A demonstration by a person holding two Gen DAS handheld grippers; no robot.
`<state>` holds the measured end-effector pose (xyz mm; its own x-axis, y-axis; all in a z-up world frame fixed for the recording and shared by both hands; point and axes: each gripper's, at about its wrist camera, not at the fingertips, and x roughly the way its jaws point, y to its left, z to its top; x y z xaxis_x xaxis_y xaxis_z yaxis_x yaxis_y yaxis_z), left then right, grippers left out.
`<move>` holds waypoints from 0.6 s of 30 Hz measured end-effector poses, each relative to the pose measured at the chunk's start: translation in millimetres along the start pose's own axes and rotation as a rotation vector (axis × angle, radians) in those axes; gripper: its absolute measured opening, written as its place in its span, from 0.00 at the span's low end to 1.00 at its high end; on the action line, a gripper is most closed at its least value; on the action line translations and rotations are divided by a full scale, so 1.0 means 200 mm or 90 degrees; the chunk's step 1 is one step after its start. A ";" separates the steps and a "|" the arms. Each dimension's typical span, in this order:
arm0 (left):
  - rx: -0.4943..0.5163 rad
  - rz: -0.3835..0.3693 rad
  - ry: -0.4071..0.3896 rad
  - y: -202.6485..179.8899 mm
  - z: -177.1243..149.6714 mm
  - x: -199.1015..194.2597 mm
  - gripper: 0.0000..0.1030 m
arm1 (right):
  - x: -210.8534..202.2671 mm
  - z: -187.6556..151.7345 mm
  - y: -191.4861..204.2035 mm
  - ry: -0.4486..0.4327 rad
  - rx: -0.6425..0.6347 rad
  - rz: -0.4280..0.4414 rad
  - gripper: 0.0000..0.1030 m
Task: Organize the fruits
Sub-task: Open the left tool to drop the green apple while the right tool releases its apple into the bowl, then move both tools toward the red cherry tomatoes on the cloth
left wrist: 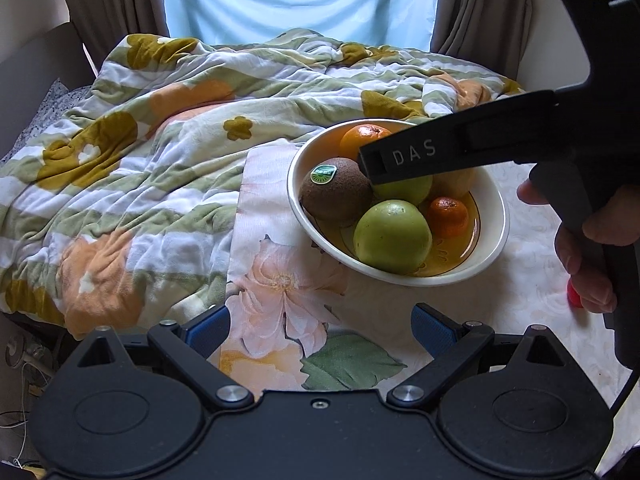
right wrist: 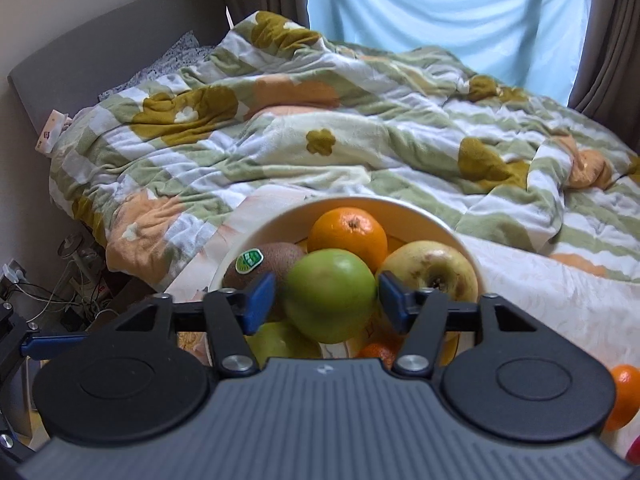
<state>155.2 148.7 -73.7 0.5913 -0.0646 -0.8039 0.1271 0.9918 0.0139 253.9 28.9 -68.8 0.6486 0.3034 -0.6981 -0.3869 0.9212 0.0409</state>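
Right hand (left wrist: pixel 580 240) wraps the black handle, fingers curled on the trigger, tool reaching in from the right and angled over the bowl (left wrist: pixel 494 240). Right claw (right wrist: pixel 326 296) spread wide, blue pads (right wrist: pixel 260 300) either side of a green apple (right wrist: pixel 330 294); the apple sits between the pads with slim gaps showing, contact can't be confirmed, so not a closed grip. From the left wrist view the right claw's black finger (left wrist: pixel 404 158) marked DAS lies across the fruit, tip right by the kiwi (left wrist: pixel 336 190). Left claw (left wrist: pixel 320 326) hangs back low over the floral cloth (left wrist: pixel 280 280), jaws wide apart, nothing between the blue pads, touching nothing. The fruit is in the white bowl on the floral cloth on the bed: kiwi with green sticker at left, orange (left wrist: pixel 366 138) at back, second green apple (left wrist: pixel 392 236) at front, small mandarin (left wrist: pixel 448 216) right of it, yellowish apple (right wrist: pixel 432 270) with bruised stem end at the right in the right wrist view. One loose orange fruit (right wrist: pixel 624 396) lies outside the bowl on the cloth at the far right edge. Rumpled flower-print quilt (left wrist: pixel 140 160) behind the bowl, curtains (left wrist: pixel 296 0) at back.
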 end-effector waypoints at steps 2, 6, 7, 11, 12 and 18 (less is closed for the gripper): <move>0.004 -0.001 -0.001 0.00 0.00 -0.01 0.96 | -0.02 0.00 0.01 -0.013 -0.002 -0.004 0.89; 0.014 -0.002 -0.004 -0.01 -0.01 -0.02 0.96 | -0.05 -0.01 0.00 -0.016 0.011 -0.014 0.98; 0.016 -0.002 -0.005 -0.01 -0.01 -0.02 0.96 | -0.06 -0.02 0.00 -0.013 0.017 -0.015 0.98; 0.020 -0.006 -0.011 -0.02 0.00 -0.05 0.96 | -0.11 -0.03 -0.03 -0.013 0.038 -0.021 0.98; 0.021 -0.006 -0.014 -0.02 0.00 -0.06 0.96 | -0.12 -0.03 -0.04 -0.015 0.040 -0.024 0.98; 0.022 0.001 -0.035 -0.02 0.02 -0.15 0.96 | -0.26 -0.04 -0.06 -0.031 0.048 -0.052 0.98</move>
<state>140.2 145.9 -47.8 0.6341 -0.0704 -0.7700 0.1528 0.9876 0.0356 218.4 0.4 -38.6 0.7074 0.2361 -0.6662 -0.2822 0.9585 0.0400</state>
